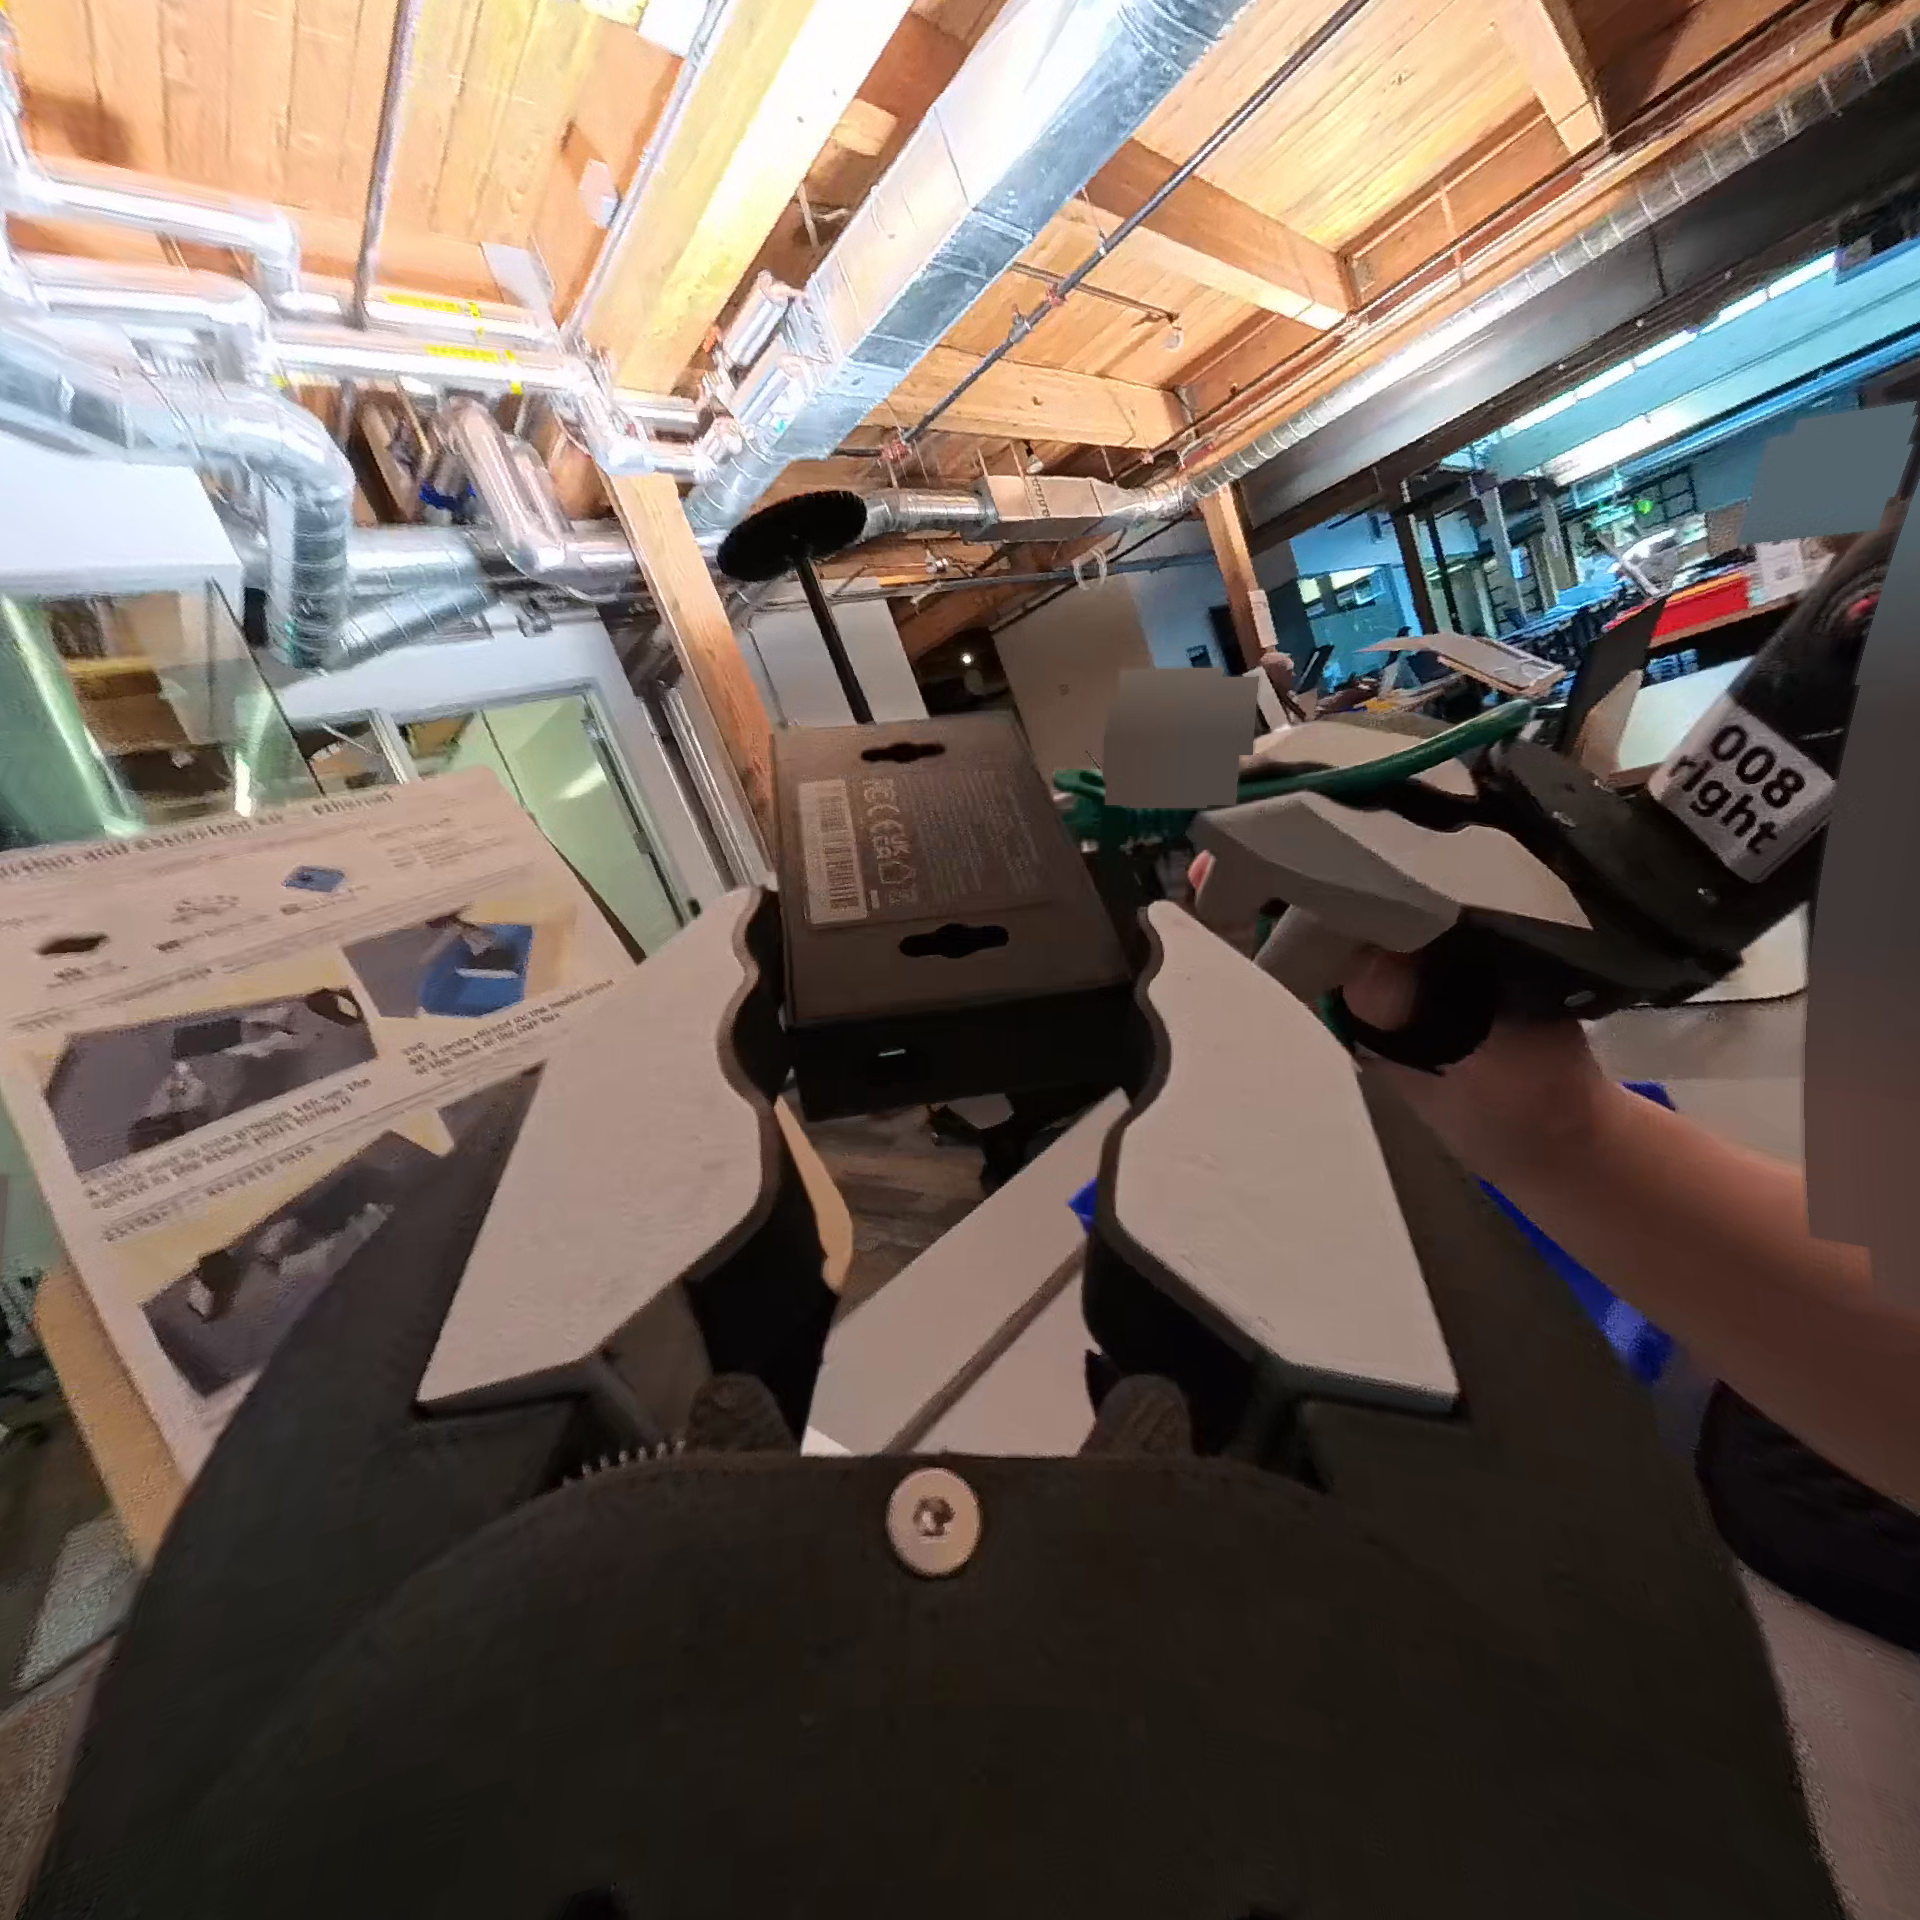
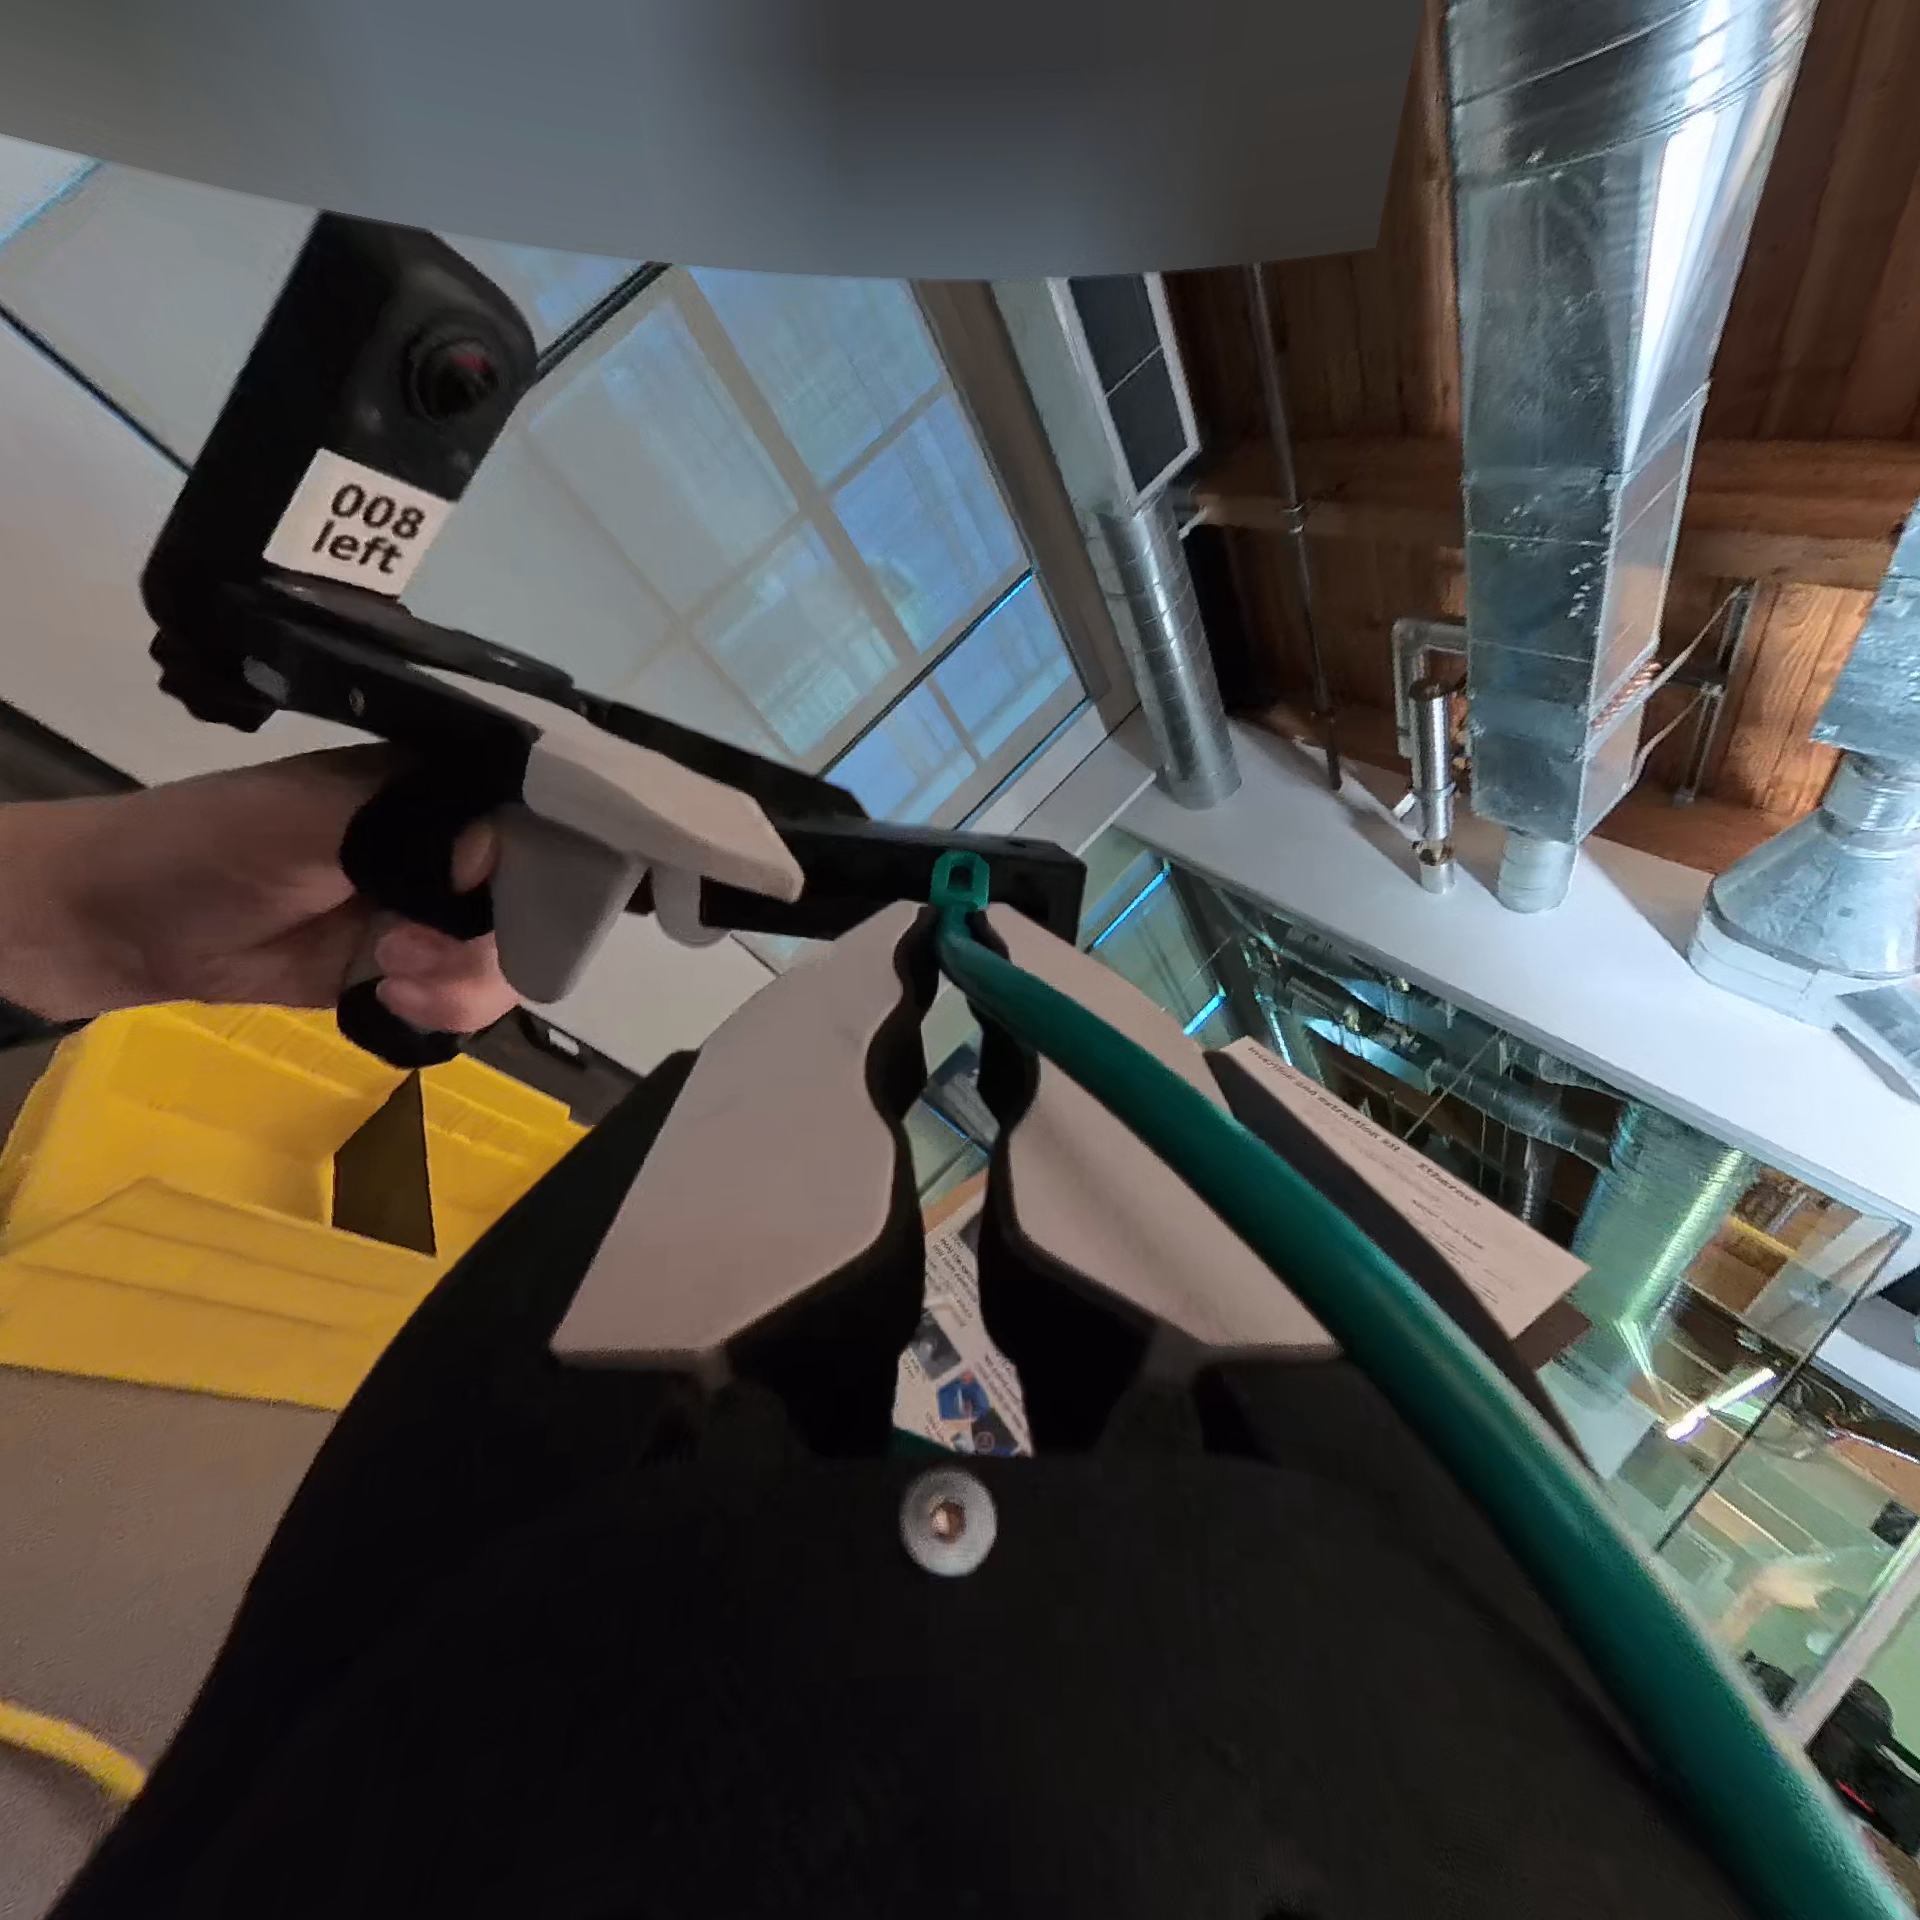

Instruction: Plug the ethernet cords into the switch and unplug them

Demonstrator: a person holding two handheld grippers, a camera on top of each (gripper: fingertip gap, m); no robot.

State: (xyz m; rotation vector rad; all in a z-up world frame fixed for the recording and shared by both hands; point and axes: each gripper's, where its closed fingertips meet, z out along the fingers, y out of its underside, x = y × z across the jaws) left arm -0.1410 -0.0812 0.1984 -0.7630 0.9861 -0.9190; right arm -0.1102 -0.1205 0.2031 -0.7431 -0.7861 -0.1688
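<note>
- Fingers (image 1: 665, 1091) of the left gripper (image 1: 951, 935) are clamping the black switch (image 1: 940, 894) by its two long sides, holding it up in the air with its labelled underside facing the camera.
- Right gripper (image 2: 951, 935) is pinching the green cord (image 2: 1247, 1174) just behind its plug (image 2: 961, 881), jaws nearly closed.
- Plug is sitting at the switch's edge, touching it; whether it is seated in a port cannot be told.
- Cord is trailing back over the right gripper.
- Printed sheet (image 1: 260, 997) is leaning to the left, behind the switch.
- Yellow bin (image 2: 208, 1195) is sitting below the left gripper.
</note>
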